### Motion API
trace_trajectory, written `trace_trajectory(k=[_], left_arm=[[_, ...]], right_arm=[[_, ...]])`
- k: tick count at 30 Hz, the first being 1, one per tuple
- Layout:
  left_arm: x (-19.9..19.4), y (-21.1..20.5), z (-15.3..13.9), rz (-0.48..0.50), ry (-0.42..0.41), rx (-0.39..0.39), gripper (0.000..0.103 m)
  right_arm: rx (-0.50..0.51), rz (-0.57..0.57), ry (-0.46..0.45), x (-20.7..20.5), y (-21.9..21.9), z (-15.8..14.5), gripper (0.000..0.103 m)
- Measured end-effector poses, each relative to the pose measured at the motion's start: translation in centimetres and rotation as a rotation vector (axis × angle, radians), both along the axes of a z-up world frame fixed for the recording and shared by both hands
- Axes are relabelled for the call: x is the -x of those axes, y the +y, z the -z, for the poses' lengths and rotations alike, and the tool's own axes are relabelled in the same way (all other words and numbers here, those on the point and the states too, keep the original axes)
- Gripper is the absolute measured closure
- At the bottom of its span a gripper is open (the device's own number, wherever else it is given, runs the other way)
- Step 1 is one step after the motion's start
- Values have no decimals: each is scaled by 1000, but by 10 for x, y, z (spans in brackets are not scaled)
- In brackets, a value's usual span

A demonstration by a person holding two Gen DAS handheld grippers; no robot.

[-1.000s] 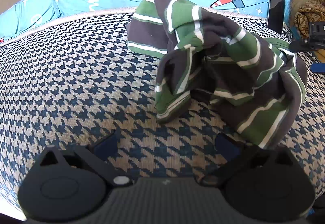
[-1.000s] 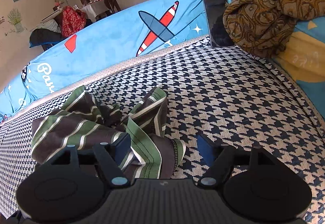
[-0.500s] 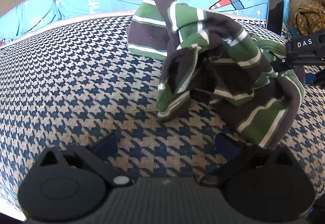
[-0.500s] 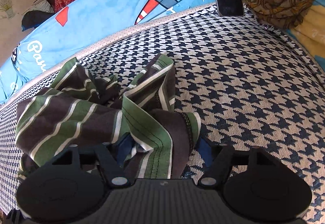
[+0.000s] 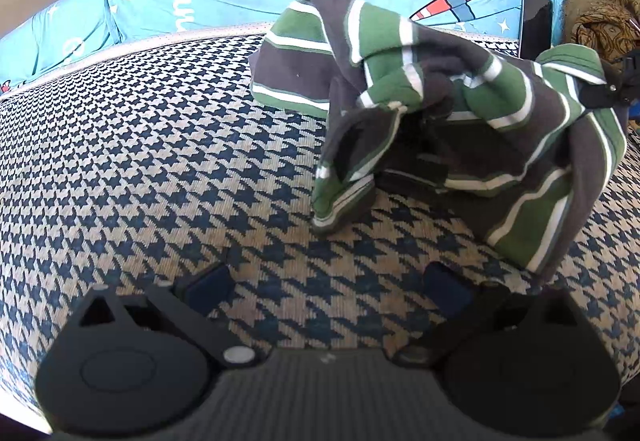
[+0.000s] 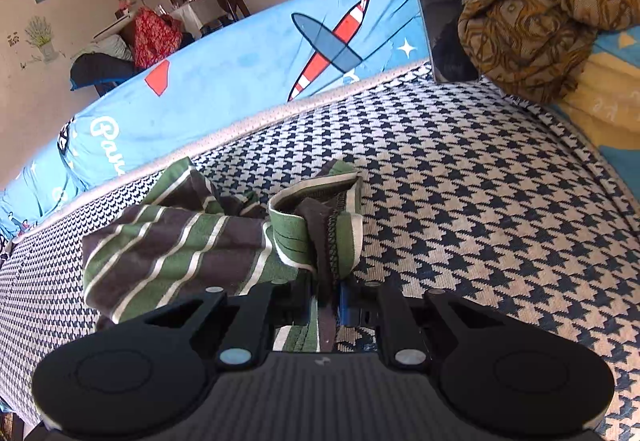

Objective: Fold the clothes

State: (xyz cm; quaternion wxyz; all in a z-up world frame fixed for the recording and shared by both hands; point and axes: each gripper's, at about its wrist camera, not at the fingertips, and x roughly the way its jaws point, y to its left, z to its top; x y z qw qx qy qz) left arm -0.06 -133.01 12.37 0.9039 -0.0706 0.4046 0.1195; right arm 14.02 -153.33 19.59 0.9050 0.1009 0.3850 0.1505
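Shirt bunched, one edge gripped; no fold visible.

My left tool (image 5: 324,283) hangs wide open and empty over the bed (image 5: 120,169), just short of the shirt (image 5: 440,109), which sits crumpled mid-bed. My right tool (image 6: 324,301) is closed on the shirt's hem. Judged: flattening and all folds remain. Left view alone shows the heap's near side and dangling cuff; right view alone shows the grip, plus a phone (image 6: 446,29) and brown cloth (image 6: 548,9) beyond.

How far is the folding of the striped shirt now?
Nothing is folded yet: the green striped shirt is a crumpled heap on the houndstooth cover. In hand: the right gripper is shut on its hem. The left gripper is open and empty. Spreading flat and folding remain.
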Motion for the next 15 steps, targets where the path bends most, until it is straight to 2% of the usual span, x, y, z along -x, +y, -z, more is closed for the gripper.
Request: trace_trajectory(k=[6, 15], left_arm=[[-3, -10, 5, -16, -7, -5, 0], [-9, -2, 18, -16, -10, -12, 0]], right_arm=[[-6, 74, -26, 10, -23, -11, 90], [1, 179, -51, 24, -53, -23, 90]])
